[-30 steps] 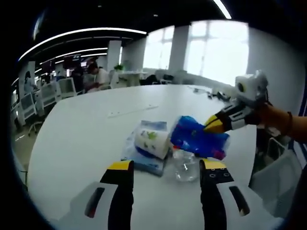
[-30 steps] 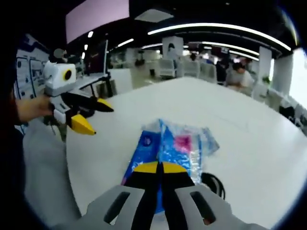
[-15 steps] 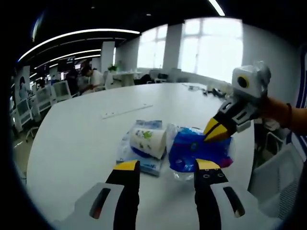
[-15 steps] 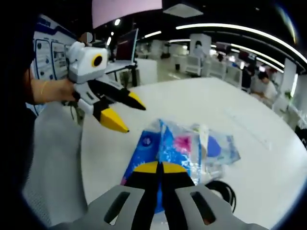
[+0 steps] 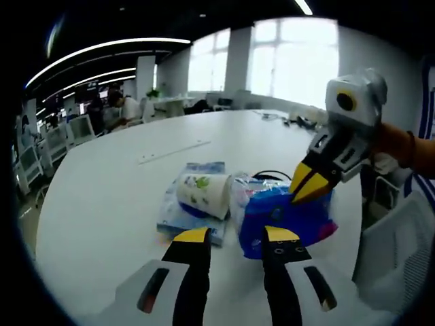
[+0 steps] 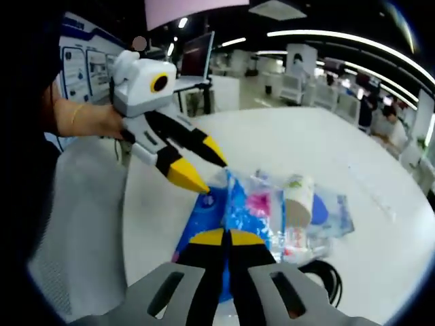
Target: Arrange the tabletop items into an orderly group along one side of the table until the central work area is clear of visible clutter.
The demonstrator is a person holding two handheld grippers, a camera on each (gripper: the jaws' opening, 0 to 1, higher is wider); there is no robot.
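Note:
A blue plastic bag point(image 5: 289, 216) lies crumpled on the white table point(image 5: 102, 176), and my right gripper point(image 5: 304, 191) is shut on its top edge. Beside it, a paper cup point(image 5: 204, 193) lies on its side on a flat tissue pack point(image 5: 178, 216). My left gripper point(image 5: 236, 236) is open just in front of the bag, its jaws on either side of the bag's near corner. In the right gripper view my right gripper point(image 6: 226, 238) pinches the blue bag point(image 6: 234, 207). There the left gripper point(image 6: 209, 173) comes in from the left, open, tips at the bag's edge, and the cup point(image 6: 297, 197) lies behind.
A black cable point(image 6: 321, 273) coils next to the pile, and the cable point(image 5: 272, 175) also shows behind the bag. A thin white strip point(image 5: 173, 151) lies farther out on the table. A grey mesh chair point(image 5: 397, 251) stands at the table edge. People sit at desks point(image 5: 126, 105) far behind.
My left gripper has moved in toward the blue bag and its jaws have narrowed while staying open. My right gripper stays shut on the bag, which now sits closer to the left jaws.

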